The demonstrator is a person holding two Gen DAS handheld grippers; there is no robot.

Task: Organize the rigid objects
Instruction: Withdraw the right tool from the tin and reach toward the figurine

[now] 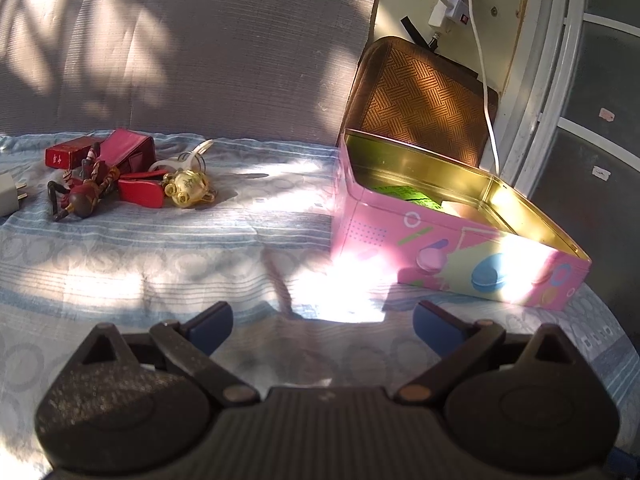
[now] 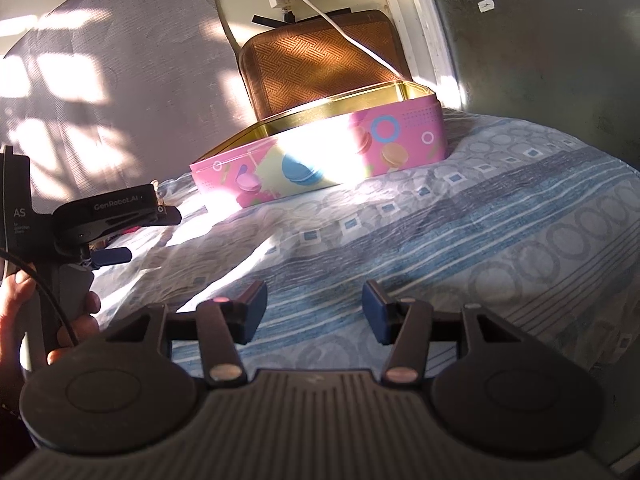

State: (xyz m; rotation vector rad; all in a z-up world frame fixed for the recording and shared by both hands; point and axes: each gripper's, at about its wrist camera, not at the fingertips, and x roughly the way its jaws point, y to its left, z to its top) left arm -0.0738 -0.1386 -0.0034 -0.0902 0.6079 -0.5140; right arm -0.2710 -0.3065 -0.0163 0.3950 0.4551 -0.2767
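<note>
An open pink tin box (image 1: 440, 248) with a gold inside sits on the bed at the right; a green item (image 1: 404, 194) lies in it. Its brown lid (image 1: 420, 100) leans behind. The tin also shows in the right wrist view (image 2: 320, 160). A pile at the far left holds red boxes (image 1: 128, 152), a gold ornament (image 1: 188, 188), a dark figurine (image 1: 84, 196) and a white charger (image 1: 10, 196). My left gripper (image 1: 322, 324) is open and empty, short of the tin. My right gripper (image 2: 315, 304) is open and empty over the bedspread.
A blue patterned bedspread (image 2: 460, 232) covers the bed. A grey headboard (image 1: 180, 40) stands behind. A white cable (image 1: 484, 80) hangs from a wall power strip (image 1: 452, 0) over the lid. The left hand-held gripper (image 2: 116, 216) shows at the left of the right wrist view.
</note>
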